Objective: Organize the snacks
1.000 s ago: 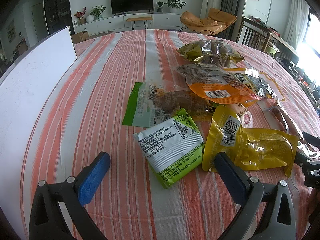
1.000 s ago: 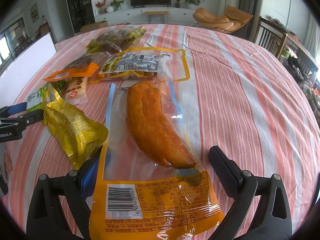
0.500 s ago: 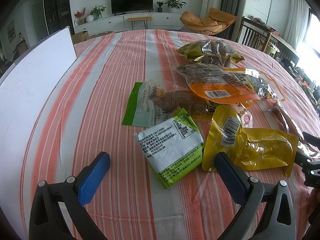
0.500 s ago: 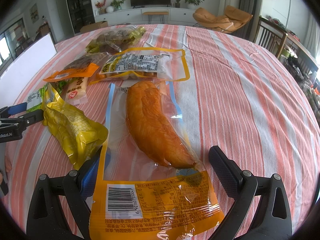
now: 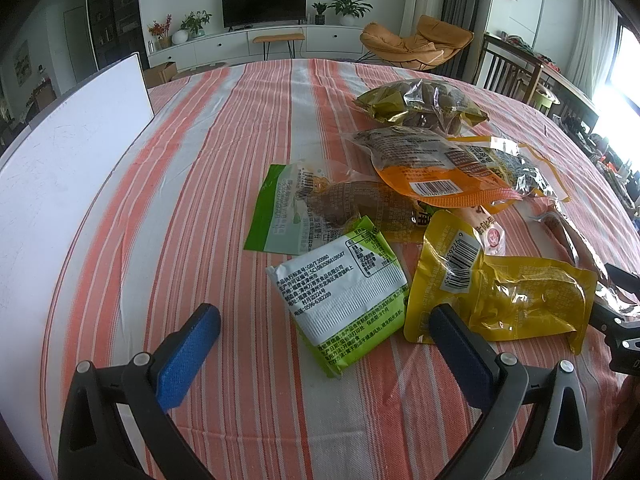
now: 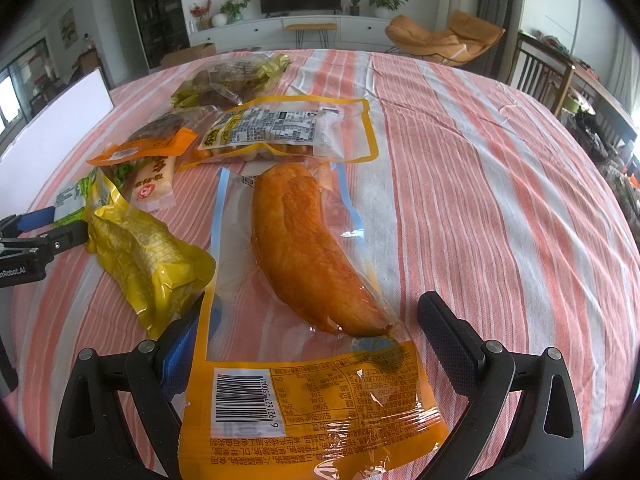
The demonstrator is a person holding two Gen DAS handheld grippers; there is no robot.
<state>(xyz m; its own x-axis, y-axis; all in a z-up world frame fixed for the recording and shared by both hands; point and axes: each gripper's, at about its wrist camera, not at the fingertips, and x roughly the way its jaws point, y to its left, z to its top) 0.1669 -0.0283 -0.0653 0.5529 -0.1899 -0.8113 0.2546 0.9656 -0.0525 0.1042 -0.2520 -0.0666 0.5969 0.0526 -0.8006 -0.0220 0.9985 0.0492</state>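
Left wrist and right wrist views: tongs wide over scattered snack packets

Left wrist view is showing the left tongs point(image 5: 320, 344) hanging wide apart, gripping nothing, just above the striped tablecloth point(image 5: 224, 152) covering the table. Between and just beyond the blue pads, a white and green packet point(image 5: 340, 296) is lying flat, printed side up. Touching its right edge, a yellow packet point(image 5: 504, 292) is sitting crumpled, with a barcode facing up. Farther off, a green and clear packet point(image 5: 288, 208) is lying partly under the white and green one, and an orange packet point(image 5: 432, 168) is overlapping it on the right. At the far end of the cluster, a gold bag point(image 5: 420, 104) of brown pieces is resting. A white board point(image 5: 68, 168) is standing along the left side of the table.

Right wrist view is showing the right tongs point(image 6: 316, 344) also spread wide, holding nothing. A long clear packet with orange meat point(image 6: 304, 280) is lying between the pads, its barcode end nearest the camera and covering part of the left pad. The yellow packet point(image 6: 148, 256) is touching its left edge. Just beyond, a yellow-bordered clear packet point(image 6: 288, 132) is lying flat, and a small pale packet point(image 6: 154, 184) is sitting to its left. The left tongs point(image 6: 32, 228) are showing at the left edge of this view, near the yellow packet.
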